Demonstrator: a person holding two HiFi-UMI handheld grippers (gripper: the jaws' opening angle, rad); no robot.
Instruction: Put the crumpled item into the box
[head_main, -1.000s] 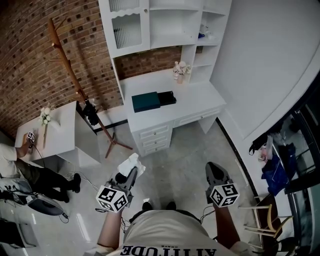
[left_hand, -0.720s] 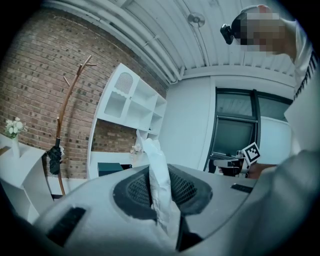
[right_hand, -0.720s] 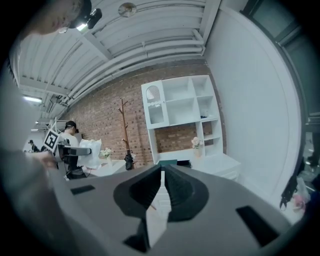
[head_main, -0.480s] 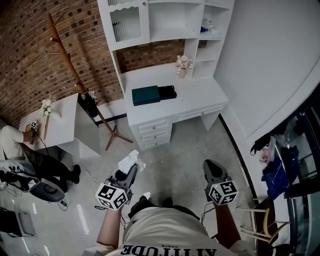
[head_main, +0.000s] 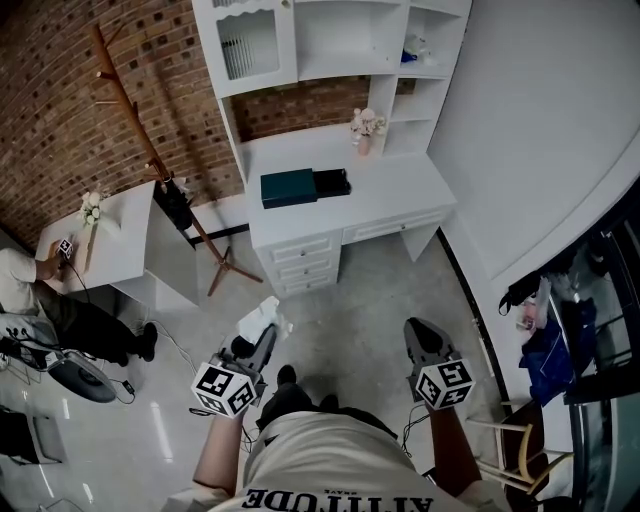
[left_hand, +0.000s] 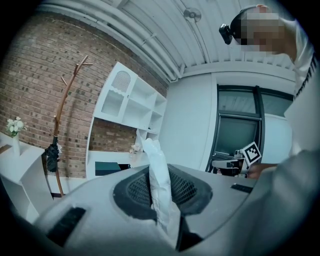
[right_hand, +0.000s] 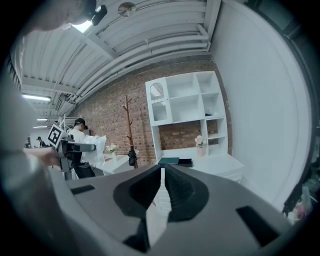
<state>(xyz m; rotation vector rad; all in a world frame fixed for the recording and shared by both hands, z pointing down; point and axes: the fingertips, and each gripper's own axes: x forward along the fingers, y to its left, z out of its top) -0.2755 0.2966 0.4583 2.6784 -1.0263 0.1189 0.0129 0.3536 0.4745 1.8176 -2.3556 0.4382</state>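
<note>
A crumpled white item sticks out of my left gripper, whose jaws are shut on it. In the left gripper view the crumpled white item stands pinched between the two dark pads of the left gripper. The dark teal box lies on the white desk far ahead, with a black part pulled out on its right. That teal box shows small beyond the left jaws. My right gripper is shut and holds nothing; past the right gripper the box is visible.
A wooden coat rack with a black umbrella stands left of the desk. A white side table with flowers has a person seated by it. A flower vase is on the desk. A wooden chair stands at lower right.
The desk and box have drifted slightly in the head view as I step forward over the floor. Both grippers keep their pose, and the left one still holds the crumpled item.
</note>
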